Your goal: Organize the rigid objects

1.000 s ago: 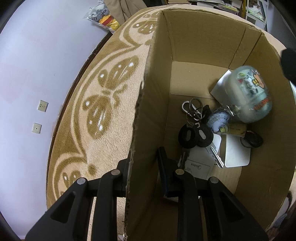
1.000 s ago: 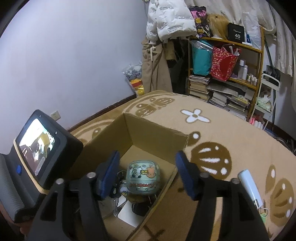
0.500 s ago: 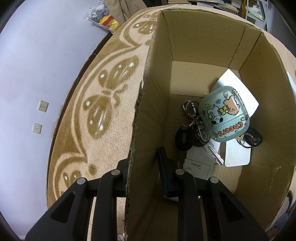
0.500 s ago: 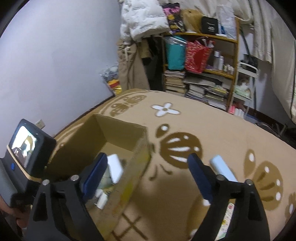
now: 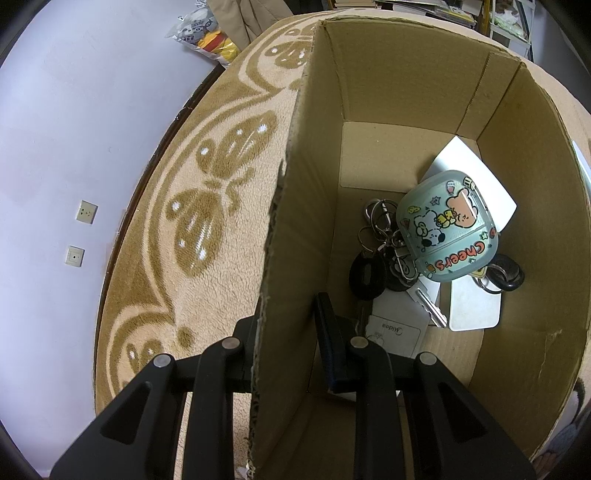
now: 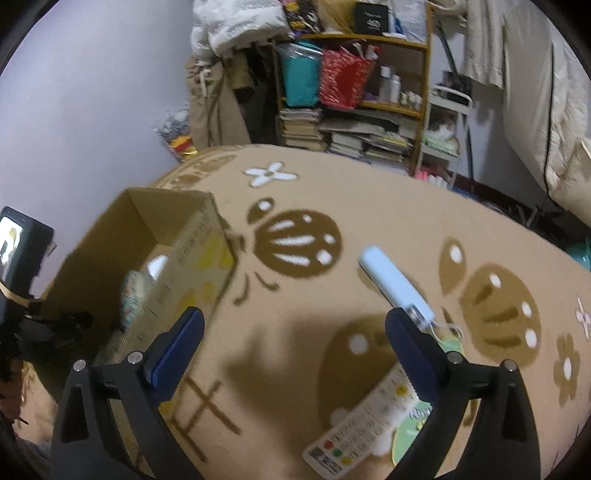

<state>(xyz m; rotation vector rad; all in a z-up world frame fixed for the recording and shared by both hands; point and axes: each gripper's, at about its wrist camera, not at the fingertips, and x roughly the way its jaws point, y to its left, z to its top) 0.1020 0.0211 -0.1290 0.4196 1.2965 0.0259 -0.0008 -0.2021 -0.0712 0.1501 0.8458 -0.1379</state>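
My left hand-held gripper [image 5: 286, 332] is clamped on the cardboard box [image 5: 406, 74] wall at lower centre, the cartoon case [image 5: 447, 236] lying on keys [image 5: 380, 236] inside, while my right hand-held gripper [image 6: 295, 350] is wide open and holds nothing above the blanket [image 6: 369, 206].

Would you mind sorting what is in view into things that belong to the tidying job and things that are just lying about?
Part of the job:
- cardboard box, its wall clamped by the left gripper
- cartoon case, keys and cards inside it
- white stick and remote on the blanket, near the open right gripper

Just lying about:
- bookshelf
- plush bag
- wall sockets
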